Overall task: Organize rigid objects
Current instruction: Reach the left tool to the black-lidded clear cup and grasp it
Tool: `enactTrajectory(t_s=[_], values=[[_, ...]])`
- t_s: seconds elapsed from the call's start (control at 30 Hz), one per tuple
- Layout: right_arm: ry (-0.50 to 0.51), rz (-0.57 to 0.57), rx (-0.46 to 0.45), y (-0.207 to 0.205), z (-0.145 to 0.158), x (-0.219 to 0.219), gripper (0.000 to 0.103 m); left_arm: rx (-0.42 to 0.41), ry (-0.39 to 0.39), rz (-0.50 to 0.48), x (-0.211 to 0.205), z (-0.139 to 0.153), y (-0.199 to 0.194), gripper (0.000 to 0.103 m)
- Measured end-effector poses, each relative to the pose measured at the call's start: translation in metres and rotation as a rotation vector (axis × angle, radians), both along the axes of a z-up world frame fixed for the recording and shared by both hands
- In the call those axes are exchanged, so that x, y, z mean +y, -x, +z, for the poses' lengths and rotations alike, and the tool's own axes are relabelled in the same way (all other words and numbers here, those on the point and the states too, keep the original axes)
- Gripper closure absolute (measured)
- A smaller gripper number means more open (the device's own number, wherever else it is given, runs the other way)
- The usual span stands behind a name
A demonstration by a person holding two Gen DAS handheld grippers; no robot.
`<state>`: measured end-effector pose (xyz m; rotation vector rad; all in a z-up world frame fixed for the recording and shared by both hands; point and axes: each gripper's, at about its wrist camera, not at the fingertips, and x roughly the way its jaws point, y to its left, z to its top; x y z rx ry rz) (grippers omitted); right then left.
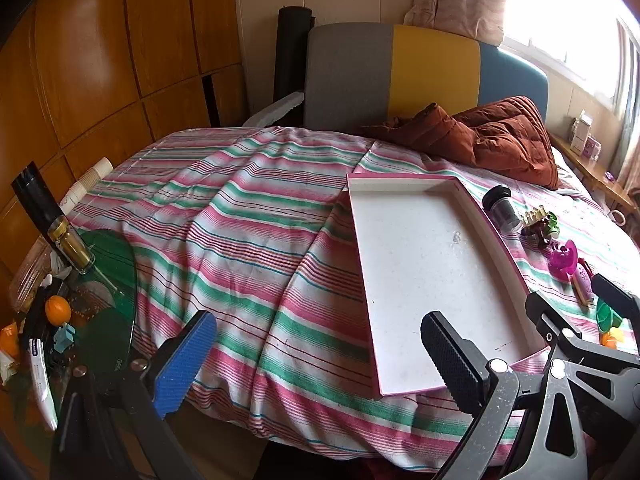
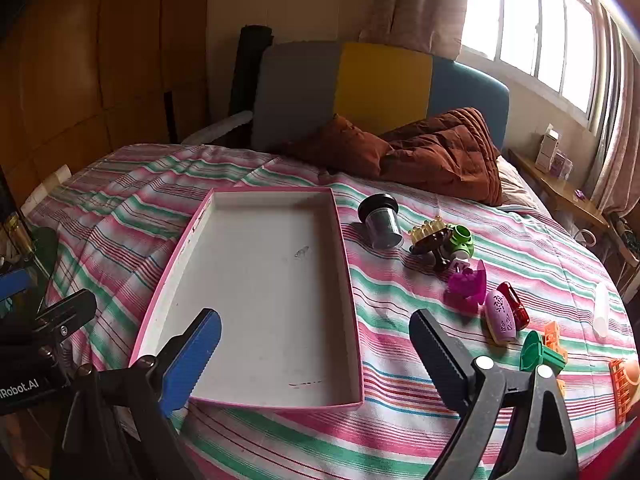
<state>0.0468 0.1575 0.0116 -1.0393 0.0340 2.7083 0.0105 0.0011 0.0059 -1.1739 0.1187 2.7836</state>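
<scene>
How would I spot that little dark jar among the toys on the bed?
Find the shallow pink-edged tray lying on the striped bedspread. Just off its far right corner, the dark jar heads a row of small plastic toys. It is the only grey-black piece, a tilted cylinder with a wide black cap; its neighbours are brightly coloured.

Orange toy (image 2: 626,384) — cut by frame edge

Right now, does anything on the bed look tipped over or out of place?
Yes. The black-lidded jar lies on its side right of the empty pink tray. The toys beside it are scattered loose on the striped bedspread, none in the tray.
</scene>
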Motion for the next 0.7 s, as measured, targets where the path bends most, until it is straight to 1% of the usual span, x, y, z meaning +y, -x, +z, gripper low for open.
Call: enactTrajectory(t_s=[0.33,0.6,0.7], values=[[-0.017,0.038,0.002,-0.001,0.004,0.008,0.006,-0.007,0.036,-0.033,0.013,-0.002,0.002,0.0],[-0.002,0.045,-0.004,0.001,0.007,0.024,0.006,-0.016,0.051,-0.064,0.026,-0.003,0.007,0.0],[0.032,0.03,0.0,0.001,0.012,0.042,0.006,-0.023,0.046,-0.072,0.03,-0.004,0.01,0.0]])
